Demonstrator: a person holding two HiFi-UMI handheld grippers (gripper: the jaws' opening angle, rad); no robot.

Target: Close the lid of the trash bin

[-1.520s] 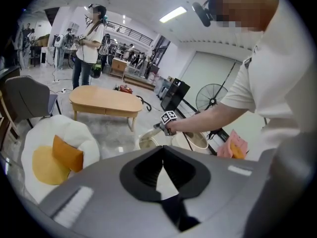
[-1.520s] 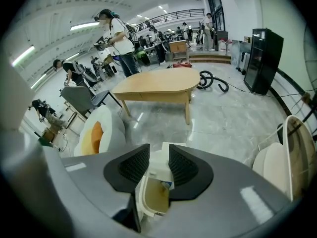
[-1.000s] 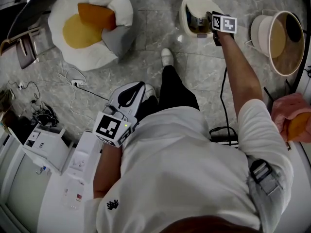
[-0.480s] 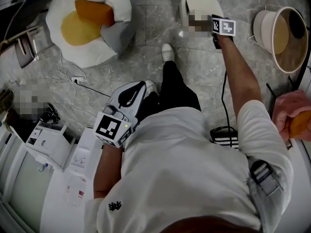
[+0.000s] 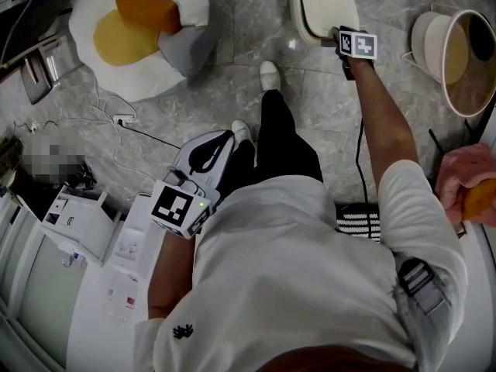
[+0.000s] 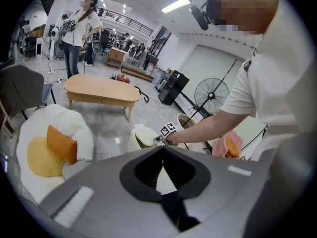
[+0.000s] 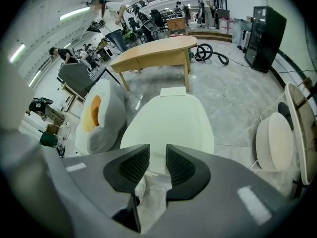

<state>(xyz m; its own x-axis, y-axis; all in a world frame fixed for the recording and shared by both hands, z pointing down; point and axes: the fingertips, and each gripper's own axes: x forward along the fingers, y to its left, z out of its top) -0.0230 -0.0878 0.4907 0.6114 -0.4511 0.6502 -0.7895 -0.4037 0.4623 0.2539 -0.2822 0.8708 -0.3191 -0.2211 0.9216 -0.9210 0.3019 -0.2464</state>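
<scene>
The cream trash bin (image 5: pixel 322 2) stands on the marble floor ahead of the person, its lid (image 7: pixel 168 123) lying down flat over the rim. My right gripper (image 5: pixel 331 36) is stretched out at the lid's near edge. In the right gripper view its jaws (image 7: pixel 157 155) stand a narrow gap apart just above that edge, with a clear bag liner (image 7: pixel 151 192) showing below. My left gripper (image 5: pixel 223 136) hangs by the person's waist, its jaws (image 6: pixel 162 148) touching at the tips and holding nothing. The bin (image 6: pixel 141 135) shows small in the left gripper view.
A white and yellow egg-shaped cushion (image 5: pixel 132 29) lies at the far left. A round tub (image 5: pixel 465 60) stands right of the bin. Cables (image 5: pixel 116 122) trail on the floor, and white equipment (image 5: pixel 77 223) sits at the left. A wooden table (image 7: pixel 153 53) stands beyond the bin.
The bin's lid has come down from raised, with the inside showing, to flat over the rim. My right gripper followed it forward. The left gripper has stayed still.
</scene>
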